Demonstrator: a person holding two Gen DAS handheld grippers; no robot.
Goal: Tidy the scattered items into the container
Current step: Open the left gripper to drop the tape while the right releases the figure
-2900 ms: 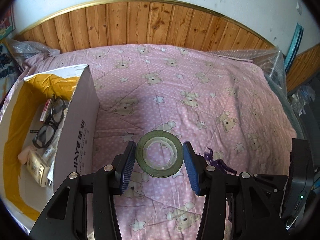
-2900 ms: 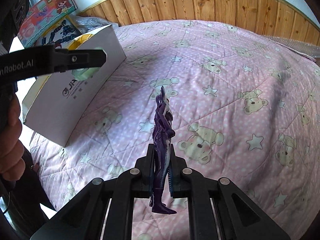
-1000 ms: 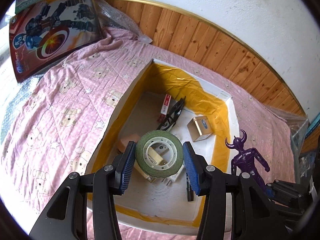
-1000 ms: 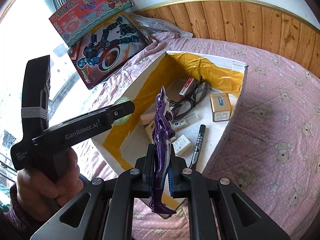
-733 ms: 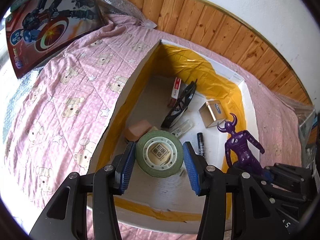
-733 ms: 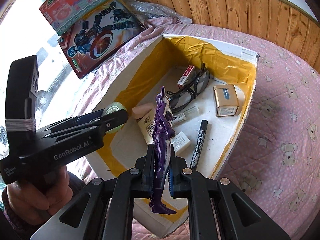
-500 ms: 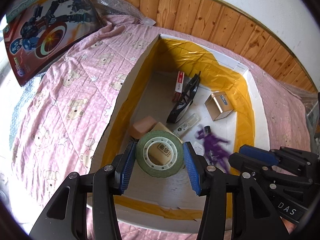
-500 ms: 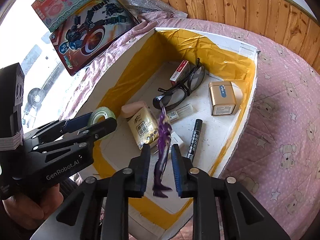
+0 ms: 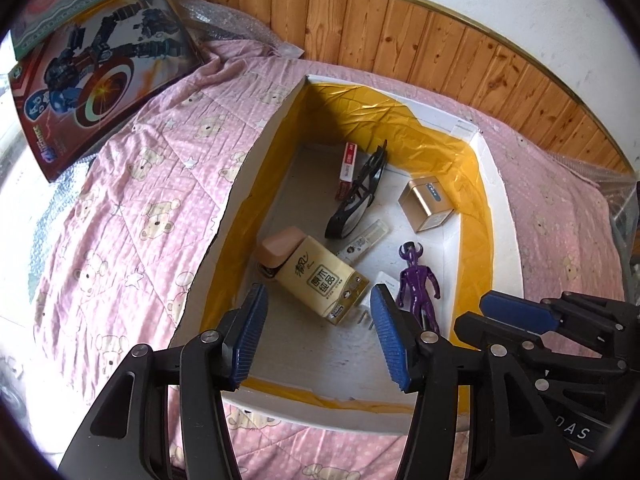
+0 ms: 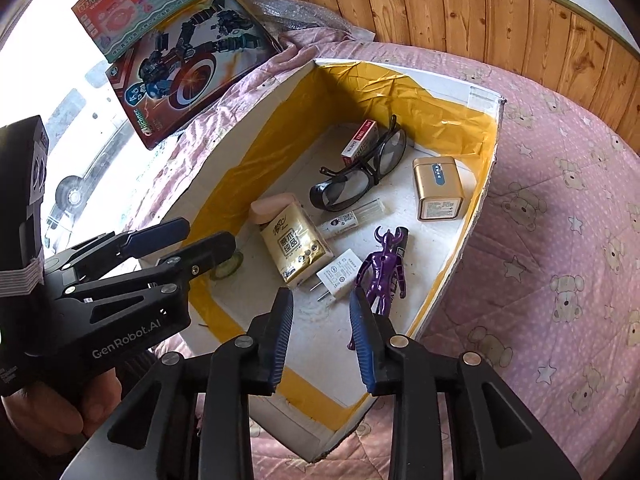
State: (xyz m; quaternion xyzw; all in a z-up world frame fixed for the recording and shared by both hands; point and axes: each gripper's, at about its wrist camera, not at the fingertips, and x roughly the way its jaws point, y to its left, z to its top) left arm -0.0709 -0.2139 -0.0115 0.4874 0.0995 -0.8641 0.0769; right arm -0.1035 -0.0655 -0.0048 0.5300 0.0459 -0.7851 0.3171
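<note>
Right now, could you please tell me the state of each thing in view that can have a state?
left gripper: jaws opening, nothing between them
right gripper: jaws opening, nothing held
purple figure: lying in the box, released
green tape roll: lying in the box, partly hidden behind the left gripper
glasses: lying in the box, arms folded
gold tin: closed, on its side
box: open on top

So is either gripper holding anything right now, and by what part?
Nothing is held. The left gripper and right gripper are both empty, jaws opening; the purple figure and tape roll lie in the box.
</note>
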